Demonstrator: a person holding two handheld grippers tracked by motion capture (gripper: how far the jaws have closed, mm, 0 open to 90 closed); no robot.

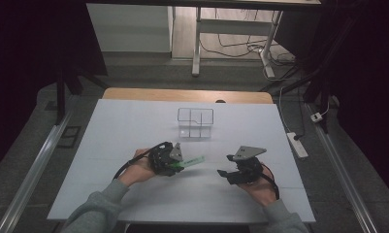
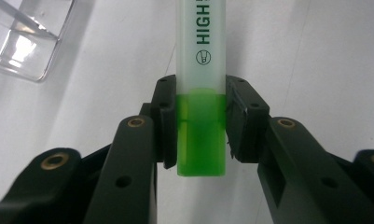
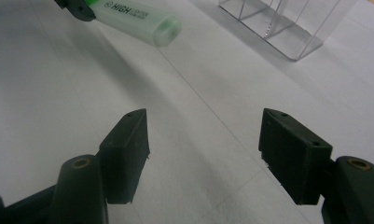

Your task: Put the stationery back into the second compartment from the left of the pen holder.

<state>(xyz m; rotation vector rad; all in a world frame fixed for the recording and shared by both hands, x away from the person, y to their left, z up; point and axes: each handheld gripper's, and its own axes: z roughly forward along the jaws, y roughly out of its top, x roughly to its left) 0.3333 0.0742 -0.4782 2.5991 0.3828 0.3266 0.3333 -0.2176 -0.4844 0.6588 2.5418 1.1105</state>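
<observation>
A green highlighter (image 1: 190, 161) with a pale translucent body is held in my left gripper (image 1: 171, 160), which is shut on its green end. In the left gripper view the highlighter (image 2: 201, 93) runs straight ahead between the two jaws of my left gripper (image 2: 199, 122), just above the white table. My right gripper (image 1: 223, 174) hovers open to the right of it with nothing between its fingers. In the right gripper view the highlighter (image 3: 138, 21) lies across the upper left, beyond my right gripper (image 3: 203, 135).
A clear plastic organiser (image 1: 195, 122) with compartments stands at the middle back of the white table (image 1: 109, 131); the organiser (image 3: 282, 23) also sits ahead and to the right of my right gripper. A power strip (image 1: 297, 144) lies on the floor to the right.
</observation>
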